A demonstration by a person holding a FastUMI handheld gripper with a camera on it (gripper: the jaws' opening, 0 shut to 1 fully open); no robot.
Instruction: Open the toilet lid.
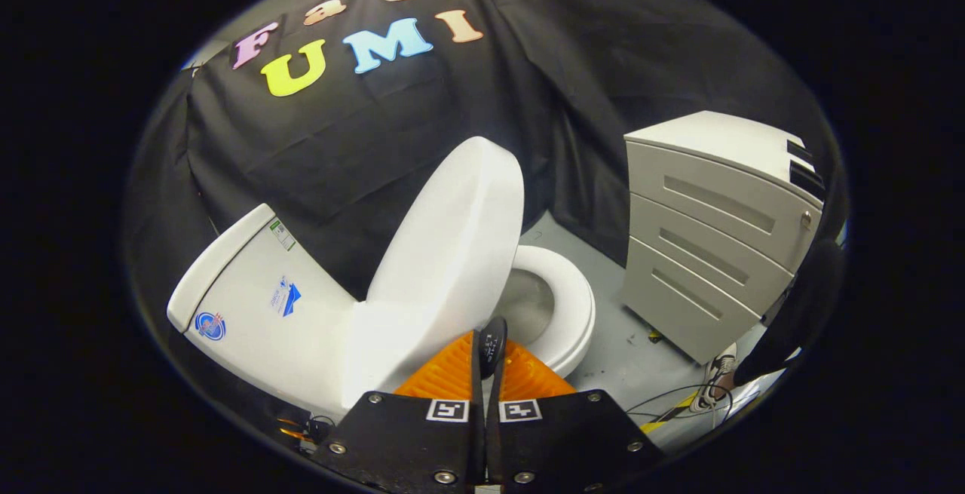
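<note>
The hand-held gripper [490, 347] is sitting with its fingers pressed together, gripping nothing, their tips lying just in front of the toilet lid's [452, 245] lower edge. The lid is standing raised and tilted back toward the tank [260, 302], leaving the seat [569, 305] and bowl exposed just beyond the fingers. A grey drawer cabinet [709, 237] is standing on the floor [626, 347] beside the toilet, and a person's shoe [718, 381] is showing near its base.

Tongs [490, 362] on black screw-studded plates with two square coded markers; person's dark trouser leg [791, 313], white sneaker [720, 381].

white toilet lid [445, 245] raised, tilted
</note>
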